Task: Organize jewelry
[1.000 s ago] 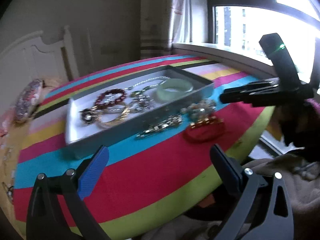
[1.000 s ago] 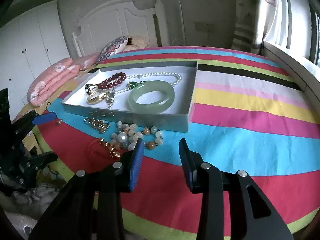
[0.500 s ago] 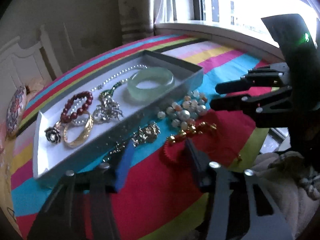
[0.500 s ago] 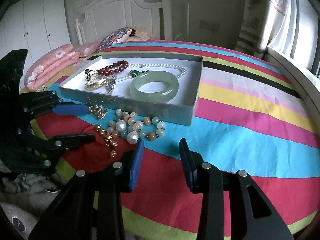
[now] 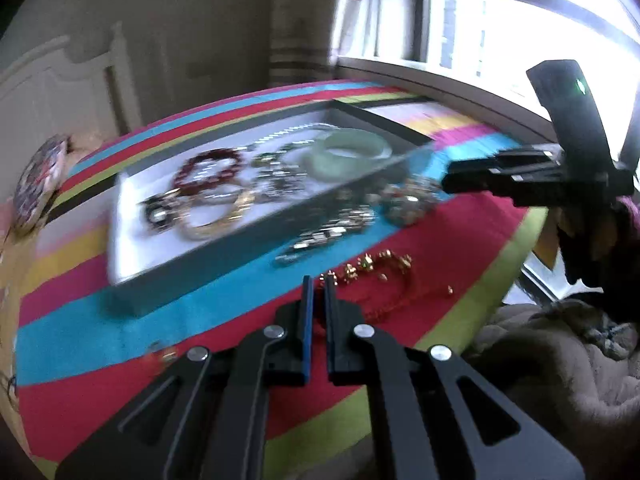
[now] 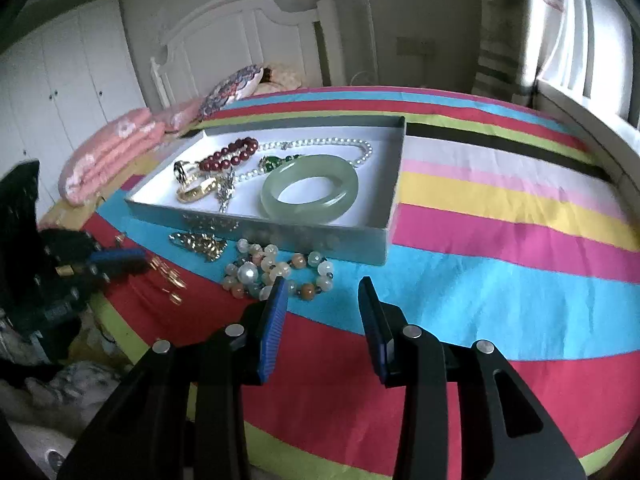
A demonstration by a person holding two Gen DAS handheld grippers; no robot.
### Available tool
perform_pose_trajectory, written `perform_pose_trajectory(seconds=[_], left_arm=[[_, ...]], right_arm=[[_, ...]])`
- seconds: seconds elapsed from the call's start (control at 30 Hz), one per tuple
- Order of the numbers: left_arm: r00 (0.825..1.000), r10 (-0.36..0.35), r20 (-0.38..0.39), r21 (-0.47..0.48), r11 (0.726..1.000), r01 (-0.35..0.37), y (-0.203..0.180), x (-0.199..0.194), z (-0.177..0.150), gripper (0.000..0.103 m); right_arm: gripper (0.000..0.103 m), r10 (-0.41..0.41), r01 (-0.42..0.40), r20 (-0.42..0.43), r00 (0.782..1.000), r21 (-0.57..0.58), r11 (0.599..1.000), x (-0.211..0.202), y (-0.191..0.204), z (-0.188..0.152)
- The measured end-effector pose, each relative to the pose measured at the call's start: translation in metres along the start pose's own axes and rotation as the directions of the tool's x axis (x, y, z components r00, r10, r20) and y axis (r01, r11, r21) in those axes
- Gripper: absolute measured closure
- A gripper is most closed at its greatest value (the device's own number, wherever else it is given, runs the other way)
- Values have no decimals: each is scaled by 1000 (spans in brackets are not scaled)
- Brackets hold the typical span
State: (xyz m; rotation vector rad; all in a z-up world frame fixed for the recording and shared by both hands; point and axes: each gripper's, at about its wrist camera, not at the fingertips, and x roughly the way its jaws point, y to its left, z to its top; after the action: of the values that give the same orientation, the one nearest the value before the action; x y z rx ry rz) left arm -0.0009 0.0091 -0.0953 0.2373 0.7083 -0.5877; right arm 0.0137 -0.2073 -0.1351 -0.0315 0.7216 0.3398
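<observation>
A grey tray box [image 6: 260, 224] on the striped bedspread holds a jade bangle [image 6: 308, 211], a dark red bead bracelet [image 6: 230, 156], a pearl necklace, a gold bangle and other pieces. In front of it lie a multicolour bead bracelet [image 6: 248, 272] and a gold chain [image 6: 200, 242]. My left gripper [image 5: 317, 280] is shut on the left end of a red cord bracelet [image 5: 394, 303] with gold beads, which trails to its right. From the right wrist view the left gripper [image 6: 136, 258] sits at the bed's left edge. My right gripper [image 6: 322, 280] hovers open just before the bead bracelet, nothing between its fingers.
The bed's rounded edge runs close under both grippers, with a heap of blanket [image 5: 560, 360] below it. Pink folded bedding [image 6: 108, 148] and a patterned pillow [image 6: 232, 88] lie by the white headboard. A window sill [image 6: 592, 136] borders the far right. A small gold piece [image 5: 166, 356] lies loose.
My left gripper swung in over the red cord bracelet and its jaws went from wide open to shut on it. The right gripper kept still, jaws unchanged.
</observation>
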Motion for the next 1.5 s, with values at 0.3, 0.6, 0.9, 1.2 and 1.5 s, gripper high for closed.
perform_pose_trajectory(seconds=[0.3,0.6,0.9,1.2,1.5], left_arm=[[1000,4,-5,-72,997,-4,22,3,-2,90],[999,36,8,-18,999,-36,9,8,-3,81],[997,65,46,2,998,-65,5,-3,-4,99],[990,76,119,-1,997,-77,3,-27,10,99],[985,70,157,-4,998,-70,1,-42,16,99]], right_arm=[[65,-4,2,-34,999,-58,998,15,15,6],[92,-66,66,4,998,-181,981,20,35,3],[93,-13,30,120,993,-141,989,-10,31,5],[93,-24,48,198,980,-118,992,-31,31,15],[93,-40,65,265,963,-87,994,-53,24,21]])
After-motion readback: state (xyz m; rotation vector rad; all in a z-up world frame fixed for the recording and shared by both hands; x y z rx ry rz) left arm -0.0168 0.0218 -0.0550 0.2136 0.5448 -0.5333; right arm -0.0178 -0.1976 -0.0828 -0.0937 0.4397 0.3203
